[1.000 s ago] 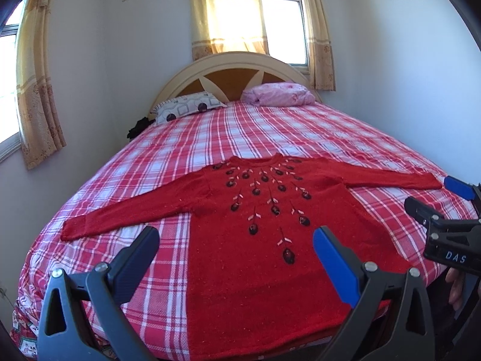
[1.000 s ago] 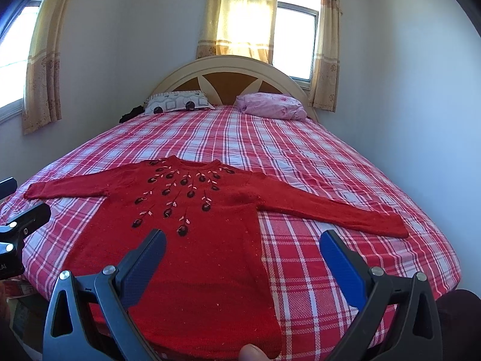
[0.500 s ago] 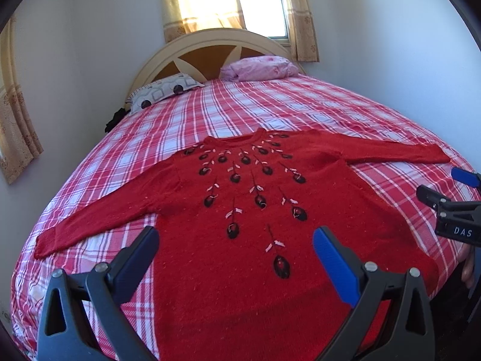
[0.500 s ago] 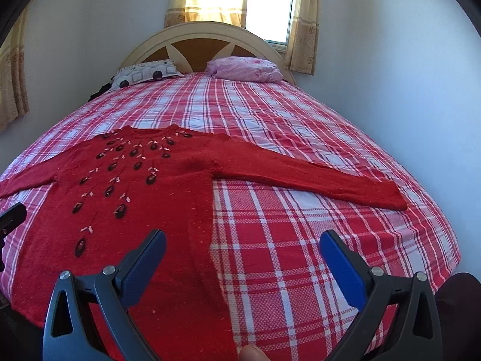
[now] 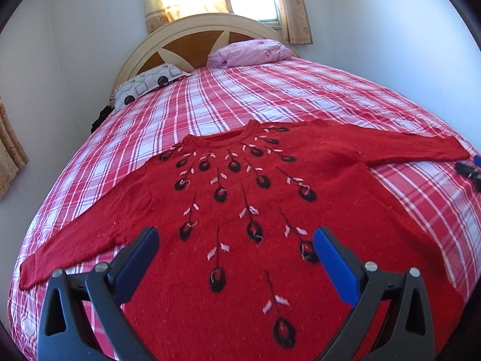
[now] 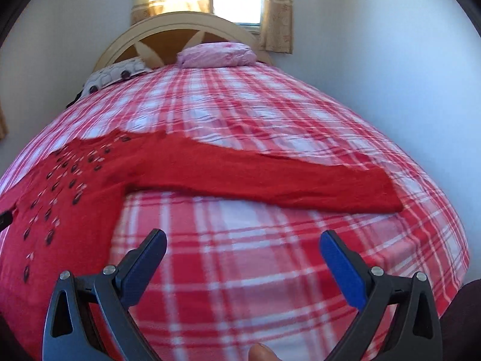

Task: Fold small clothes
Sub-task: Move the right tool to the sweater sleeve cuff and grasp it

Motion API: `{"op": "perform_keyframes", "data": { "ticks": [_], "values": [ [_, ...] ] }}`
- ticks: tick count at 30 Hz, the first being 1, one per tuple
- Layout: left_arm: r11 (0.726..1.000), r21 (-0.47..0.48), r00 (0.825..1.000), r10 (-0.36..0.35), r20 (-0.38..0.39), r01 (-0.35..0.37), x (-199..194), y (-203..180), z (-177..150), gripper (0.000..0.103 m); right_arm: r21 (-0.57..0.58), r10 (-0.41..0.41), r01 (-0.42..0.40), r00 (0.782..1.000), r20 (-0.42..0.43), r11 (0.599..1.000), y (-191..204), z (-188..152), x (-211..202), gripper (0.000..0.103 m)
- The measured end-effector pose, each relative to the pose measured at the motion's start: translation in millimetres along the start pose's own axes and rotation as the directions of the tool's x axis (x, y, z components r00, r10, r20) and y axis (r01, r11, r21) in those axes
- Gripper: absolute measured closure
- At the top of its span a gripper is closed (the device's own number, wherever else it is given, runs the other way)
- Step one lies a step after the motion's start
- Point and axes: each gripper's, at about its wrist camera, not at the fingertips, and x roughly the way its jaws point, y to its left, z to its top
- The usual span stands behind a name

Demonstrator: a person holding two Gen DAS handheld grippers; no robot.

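Note:
A red knit sweater [image 5: 240, 216] with dark embroidered flowers lies flat, face up, on the bed, both sleeves spread out. My left gripper [image 5: 236, 246] is open and empty, hovering over the sweater's lower body. My right gripper [image 6: 242, 248] is open and empty, over the bare bedspread just below the sweater's right sleeve [image 6: 270, 177]. The sleeve's cuff [image 6: 387, 192] lies up and right of that gripper. The right gripper's tip [image 5: 469, 171] shows at the right edge of the left wrist view.
The bed has a red and white plaid cover [image 6: 240, 114]. A patterned pillow [image 5: 147, 85] and a pink pillow [image 5: 249, 51] lie by the cream headboard [image 5: 192, 39]. Walls stand close on both sides of the bed.
Both grippers have moved forward and lower toward the bed. The left one closed in over the sweater's body; the right one swung right toward the right sleeve. The sweater has not moved.

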Motion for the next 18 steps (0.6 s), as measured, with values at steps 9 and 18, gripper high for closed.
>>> {"op": "perform_keyframes", "data": {
  "ticks": [9, 18],
  "values": [
    [0.999, -0.032, 1.0, 0.01, -0.027, -0.011, 31.4, 11.9, 3.0, 0.0, 0.248, -0.156, 0.163, 0.987, -0.047, 0.955, -134.4, 30.0, 33.5, 0.022],
    [0.998, -0.053, 0.998, 0.032, -0.057, -0.035, 48.8, 22.7, 0.3, 0.0, 0.376, -0.17, 0.213, 0.975, -0.146, 0.902, -191.3, 29.8, 58.5, 0.044]
  ]
}}
